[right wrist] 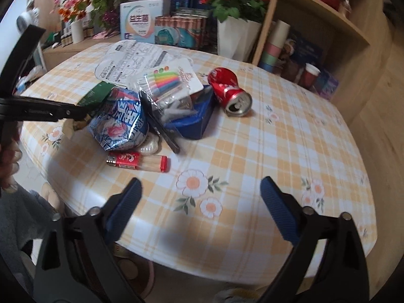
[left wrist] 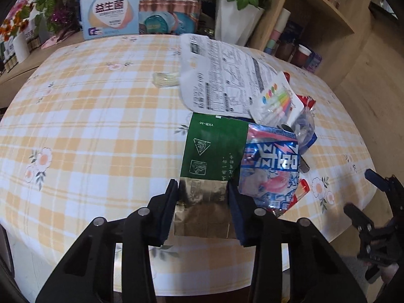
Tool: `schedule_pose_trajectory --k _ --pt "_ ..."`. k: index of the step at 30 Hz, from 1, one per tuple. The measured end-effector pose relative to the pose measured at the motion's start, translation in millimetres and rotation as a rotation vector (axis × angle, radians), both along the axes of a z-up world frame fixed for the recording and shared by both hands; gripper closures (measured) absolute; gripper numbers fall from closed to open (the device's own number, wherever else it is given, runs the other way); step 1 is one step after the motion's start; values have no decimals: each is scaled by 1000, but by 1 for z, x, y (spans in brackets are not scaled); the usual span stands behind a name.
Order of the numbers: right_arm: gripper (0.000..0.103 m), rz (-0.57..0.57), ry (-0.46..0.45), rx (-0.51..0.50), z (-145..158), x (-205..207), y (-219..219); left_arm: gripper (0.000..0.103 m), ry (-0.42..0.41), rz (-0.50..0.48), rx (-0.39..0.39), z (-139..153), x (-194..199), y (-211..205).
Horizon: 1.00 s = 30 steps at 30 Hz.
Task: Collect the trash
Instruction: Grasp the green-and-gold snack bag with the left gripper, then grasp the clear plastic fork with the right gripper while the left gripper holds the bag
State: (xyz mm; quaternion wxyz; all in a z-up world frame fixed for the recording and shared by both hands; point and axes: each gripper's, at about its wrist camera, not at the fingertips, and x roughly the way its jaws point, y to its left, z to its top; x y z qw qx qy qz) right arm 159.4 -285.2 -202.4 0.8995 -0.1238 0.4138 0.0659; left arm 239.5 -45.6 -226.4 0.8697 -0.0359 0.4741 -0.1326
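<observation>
A round table (left wrist: 88,116) with a yellow-and-white checked, flower-printed cloth carried a heap of trash. The blue snack bag (right wrist: 118,123) served as the landmark in both views.

Left wrist view: the left gripper (left wrist: 202,197) stood with its two pads on either side of the gold lower end of a green-and-gold pouch (left wrist: 212,151). Both pads lay against the pouch's edges, so the jaws were clamped on it. The pouch lay flat at the table's near edge, directly left of the blue snack bag (left wrist: 270,169) and touching it. Beyond the bag lay a white printed sheet (left wrist: 222,75), and upon the sheet's right part a clear pack of coloured markers (left wrist: 275,101). A small clear wrapper (left wrist: 165,78) lay alone on the cloth, well to the left of the sheet. The right gripper (left wrist: 363,197) appeared at the right margin, apart from the bag.

Right wrist view: the right gripper (right wrist: 199,197) hung over bare cloth near the table's front edge, its jaws wide apart with nothing between them. A red lighter (right wrist: 137,161) lay just in front of the blue snack bag. A crushed red can (right wrist: 229,92) lay on its side to the right of the bag, beyond a blue box (right wrist: 194,121). A black strip (right wrist: 159,123) leaned between bag and box. The left gripper's black frame (right wrist: 43,111) crossed the left margin beside the bag.
</observation>
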Motion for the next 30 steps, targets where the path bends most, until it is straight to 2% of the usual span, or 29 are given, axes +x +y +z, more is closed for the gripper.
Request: schedule_pose_trajectory --k 2,7,9,15,20,22,23,25,30 --pt "26 46 9 -30 -3 11 5 65 -16 9 -4 4 -5 8" --pt "47 122 35 -40 -8 35 17 65 -46 31 -19 16 -16 21" --pt "51 146 40 -41 -9 46 25 65 -58 34 -14 19 -21 23" --pt "54 191 76 -94 -21 73 44 65 -72 50 -35 24 -33 31" --pt "58 193 120 -89 -30 85 49 65 -78 53 -51 27 -45 38" --pt "79 199 133 -78 -32 85 50 65 -82 57 -56 29 -49 40" --pt "82 201 132 -84 -32 83 51 65 -82 60 -63 29 -51 42" --pt "97 206 122 -85 -29 78 51 65 -78 62 -74 30 -54 44" --pt "98 199 79 -37 -16 59 48 65 -56 49 -83 24 -57 44"
